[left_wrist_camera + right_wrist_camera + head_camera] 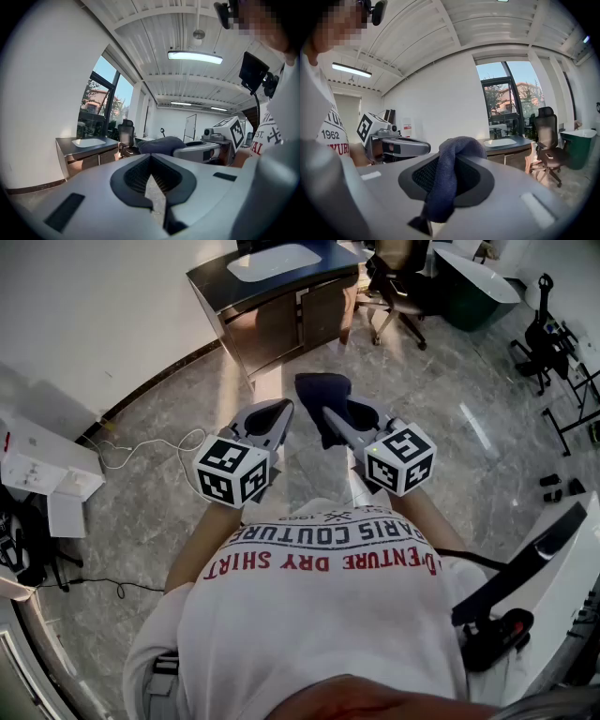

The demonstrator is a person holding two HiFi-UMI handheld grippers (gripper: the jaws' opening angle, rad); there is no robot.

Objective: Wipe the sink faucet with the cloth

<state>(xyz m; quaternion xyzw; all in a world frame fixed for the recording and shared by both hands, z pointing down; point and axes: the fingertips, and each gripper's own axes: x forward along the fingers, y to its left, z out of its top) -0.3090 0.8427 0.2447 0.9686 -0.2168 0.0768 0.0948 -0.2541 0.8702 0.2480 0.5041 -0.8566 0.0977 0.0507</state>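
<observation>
A dark blue cloth (322, 395) is pinched in my right gripper (330, 414), which is shut on it; in the right gripper view the cloth (446, 180) bulges over the jaw tips of that gripper (453, 161) and hangs down between the pads. Just left of it, my left gripper (279, 412) is held level, jaws shut with nothing in them (151, 160). Both are at waist height over the marble floor. Several steps ahead, a white sink basin (276, 261) sits in a dark cabinet top (214, 282) against the wall. I cannot make out a faucet on it.
To the right of the cabinet stands an office chair (397, 277), with a dark green tub (474, 283) beyond it. White boxes (39, 465) and a cable (141, 452) lie on the floor to the left. Black stands (561, 357) are at the far right, and a white machine (553, 573) is close on the right.
</observation>
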